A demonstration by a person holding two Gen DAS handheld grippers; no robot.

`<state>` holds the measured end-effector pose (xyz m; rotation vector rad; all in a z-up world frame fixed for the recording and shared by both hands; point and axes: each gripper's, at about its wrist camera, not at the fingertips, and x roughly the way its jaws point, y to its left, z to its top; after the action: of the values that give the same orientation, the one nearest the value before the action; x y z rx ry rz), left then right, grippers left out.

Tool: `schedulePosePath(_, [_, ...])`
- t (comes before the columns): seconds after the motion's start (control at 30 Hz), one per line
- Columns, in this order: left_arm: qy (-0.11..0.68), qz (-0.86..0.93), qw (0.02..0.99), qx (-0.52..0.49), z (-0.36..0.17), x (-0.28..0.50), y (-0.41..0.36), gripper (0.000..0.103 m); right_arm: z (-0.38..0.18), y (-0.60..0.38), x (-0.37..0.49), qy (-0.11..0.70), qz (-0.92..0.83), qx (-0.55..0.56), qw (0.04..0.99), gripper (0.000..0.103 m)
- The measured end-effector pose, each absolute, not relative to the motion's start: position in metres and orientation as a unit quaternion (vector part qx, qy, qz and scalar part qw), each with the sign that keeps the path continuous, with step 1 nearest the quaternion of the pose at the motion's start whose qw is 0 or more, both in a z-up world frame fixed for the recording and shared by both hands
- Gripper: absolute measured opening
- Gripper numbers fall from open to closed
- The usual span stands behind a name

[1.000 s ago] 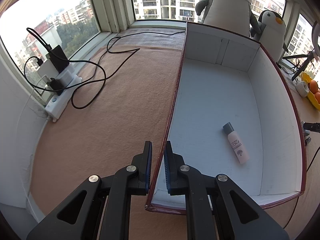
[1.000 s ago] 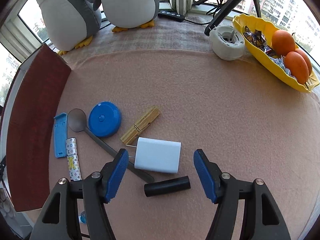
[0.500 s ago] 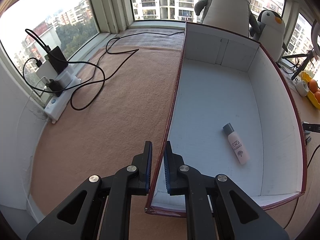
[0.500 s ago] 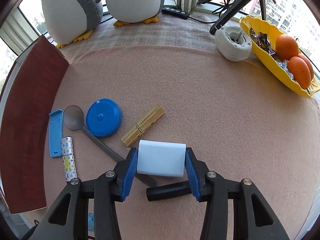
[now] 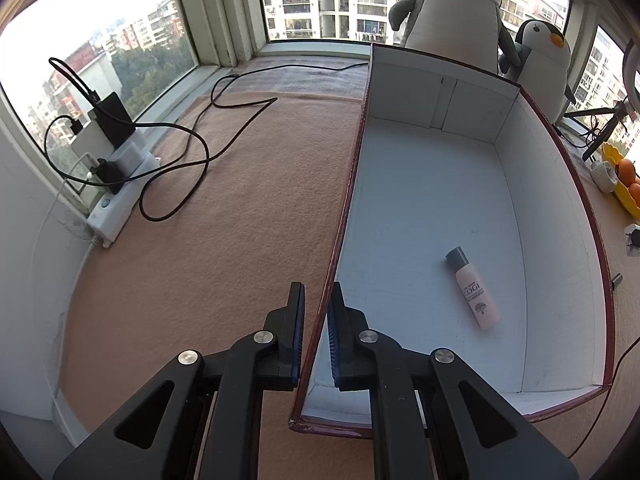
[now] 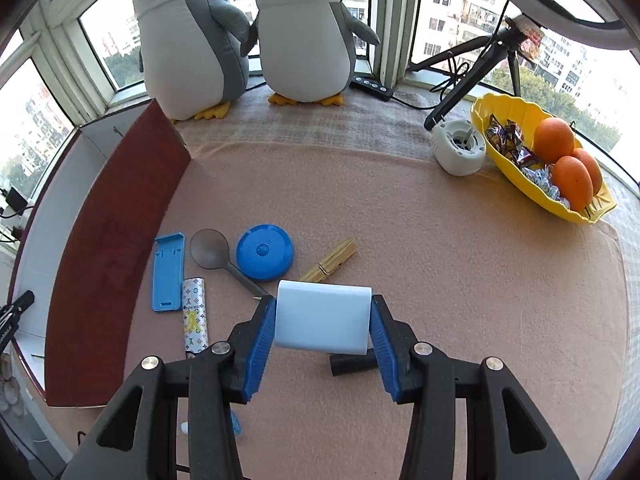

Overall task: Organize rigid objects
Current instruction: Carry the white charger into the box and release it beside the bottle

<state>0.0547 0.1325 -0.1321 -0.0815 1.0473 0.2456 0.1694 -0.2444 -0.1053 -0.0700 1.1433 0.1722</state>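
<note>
Sunlit windows surround a bench (image 6: 440,240) covered in tan cloth, with two plush penguins (image 6: 248,36) at the back. On it, the left gripper (image 5: 316,316) is nearly closed, its blue pads pinching the thin side wall of a white-lined box (image 5: 420,208); a small pink bottle (image 5: 474,290) lies inside the box. The right gripper (image 6: 323,326) is clamped on a white charger block (image 6: 322,322), held above the cloth. Beneath it lie a black cylinder (image 6: 352,364), clothespin (image 6: 330,262), blue round lid (image 6: 264,252), spoon (image 6: 212,250), blue flat case (image 6: 168,272) and patterned lighter (image 6: 195,320).
</note>
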Motion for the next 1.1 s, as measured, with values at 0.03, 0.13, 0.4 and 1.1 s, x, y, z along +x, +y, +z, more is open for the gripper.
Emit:
schedulePosePath(0.03, [0.499,0.117,0.858,-0.038,-0.132,0.055,0.132,0.010,-0.099,-0.238,0.166,0.533,0.090,-0.033,0.840,0.042])
schedulePosePath(0.13, [0.499,0.117,0.858,-0.038,-0.132,0.056,0.132,0.010,-0.081,-0.217,0.157,0.513,0.123,-0.032,0.849,0.042])
schedulePosePath(0.4, [0.498,0.117,0.858,-0.041,-0.132,0.056,0.132,0.010,-0.049,-0.137,0.131,0.466,0.216,-0.063,0.856,0.042])
schedulePosePath(1.1, [0.497,0.116,0.859,-0.047,-0.133,0.057,0.132,0.010,-0.078,-0.025,0.106,0.462,0.303,-0.148,0.821,0.043])
